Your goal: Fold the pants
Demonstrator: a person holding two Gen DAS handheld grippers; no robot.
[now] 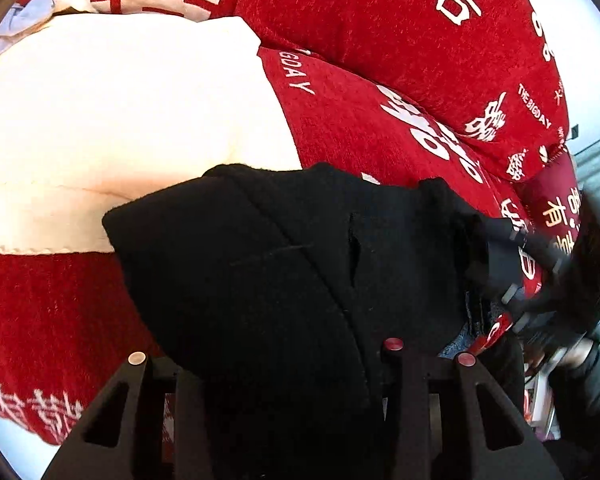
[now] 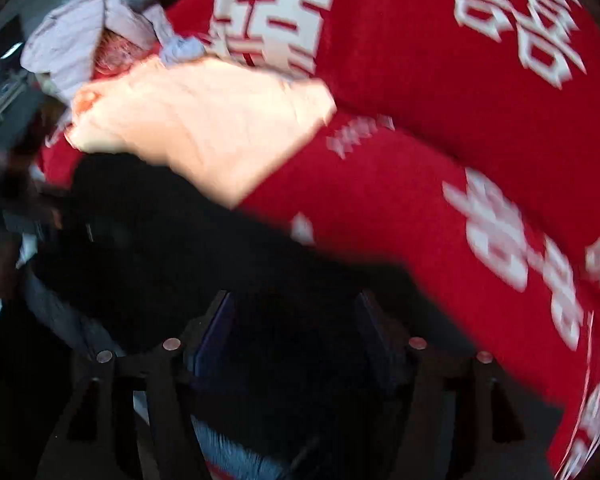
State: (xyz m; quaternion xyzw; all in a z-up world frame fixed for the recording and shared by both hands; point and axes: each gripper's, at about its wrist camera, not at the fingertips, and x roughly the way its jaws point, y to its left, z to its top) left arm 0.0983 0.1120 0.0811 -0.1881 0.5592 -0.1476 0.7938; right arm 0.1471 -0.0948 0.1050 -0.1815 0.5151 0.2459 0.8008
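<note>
Fold under way: left gripper (image 1: pixel 288 364) clenched on the black woollen pants (image 1: pixel 284 248), lying on the red printed blanket (image 1: pixel 380 12). Right gripper (image 2: pixel 296 344) released, jaws apart over the pants; a fresh hold comes next.

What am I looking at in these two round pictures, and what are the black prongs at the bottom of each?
There is no robot. A person holds a two-finger gripper in each hand, with a fisheye camera on each looking along its fingers, so the prongs are those fingers. One picture is from the left gripper, the other, blurred, from the right gripper. Underneath lies a red fuzzy blanket with white characters and a cream cloth. The black fabric pants to be folded fill the gap between the left fingers. Whether they are pinched is hidden. The right fingers stand apart over dark cloth, gripping nothing.
</note>
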